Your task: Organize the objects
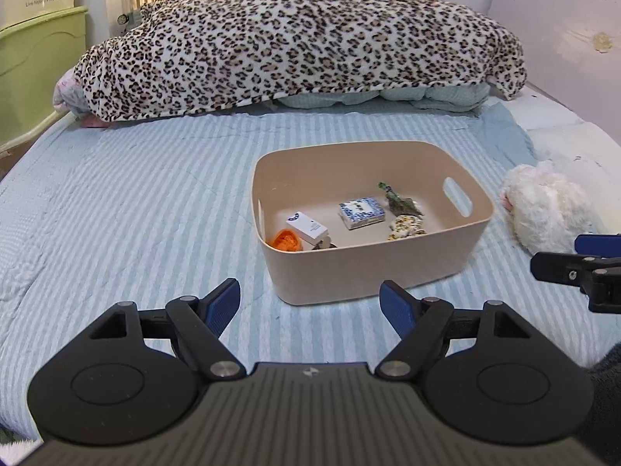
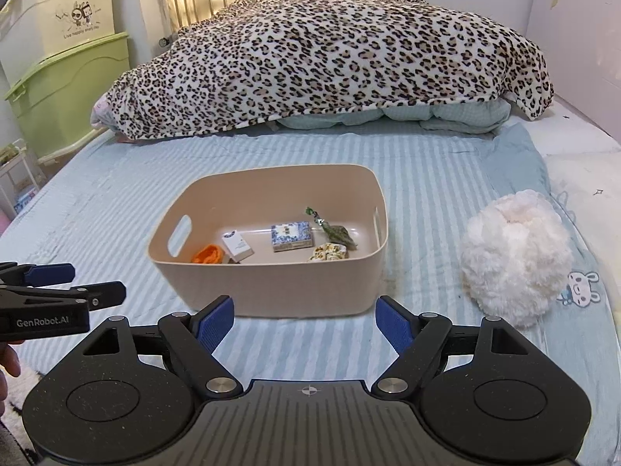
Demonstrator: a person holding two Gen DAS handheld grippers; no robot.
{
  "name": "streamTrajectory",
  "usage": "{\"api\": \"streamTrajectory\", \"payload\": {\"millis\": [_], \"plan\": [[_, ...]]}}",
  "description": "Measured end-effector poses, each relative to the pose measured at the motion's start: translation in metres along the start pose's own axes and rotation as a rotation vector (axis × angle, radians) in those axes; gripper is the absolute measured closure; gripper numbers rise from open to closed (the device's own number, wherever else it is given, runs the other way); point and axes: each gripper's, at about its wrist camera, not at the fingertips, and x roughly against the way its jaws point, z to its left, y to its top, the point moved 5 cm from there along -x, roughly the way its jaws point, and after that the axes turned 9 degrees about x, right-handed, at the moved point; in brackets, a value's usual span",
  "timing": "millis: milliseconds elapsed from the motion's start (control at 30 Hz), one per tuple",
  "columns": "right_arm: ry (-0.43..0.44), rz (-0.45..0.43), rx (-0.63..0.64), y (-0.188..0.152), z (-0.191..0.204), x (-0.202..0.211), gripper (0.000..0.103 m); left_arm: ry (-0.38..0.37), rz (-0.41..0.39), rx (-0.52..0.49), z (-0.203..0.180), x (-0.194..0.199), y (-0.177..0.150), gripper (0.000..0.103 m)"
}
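A beige plastic basket (image 1: 372,268) (image 2: 271,291) stands on the striped bed. In it lie an orange item (image 1: 286,240) (image 2: 208,254), a white box (image 1: 307,227) (image 2: 237,246), a blue patterned box (image 1: 361,213) (image 2: 291,236), a green trinket (image 1: 401,202) (image 2: 335,231) and a floral scrunchie (image 1: 405,227) (image 2: 328,252). A white fluffy plush (image 1: 547,209) (image 2: 516,260) lies right of the basket. My left gripper (image 1: 310,306) is open and empty just before the basket. My right gripper (image 2: 304,322) is open and empty, also before the basket.
A leopard-print blanket (image 1: 295,39) (image 2: 330,54) covers a pile of bedding at the far end. Green and cream storage bins (image 2: 66,77) stand left of the bed. A pale headboard (image 1: 562,39) runs along the right side.
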Motion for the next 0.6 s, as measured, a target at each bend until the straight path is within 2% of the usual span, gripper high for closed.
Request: {"api": "streamTrajectory", "payload": {"millis": [367, 600], "plan": [[0.013, -0.038, -0.003, -0.018, 0.012, 0.041, 0.021, -0.050, -0.049, 0.000, -0.016, 0.043, -0.016, 0.023], [0.032, -0.058, -0.014, -0.024, 0.019, 0.061, 0.021, -0.041, -0.099, -0.045, -0.026, 0.065, -0.022, 0.023]]}}
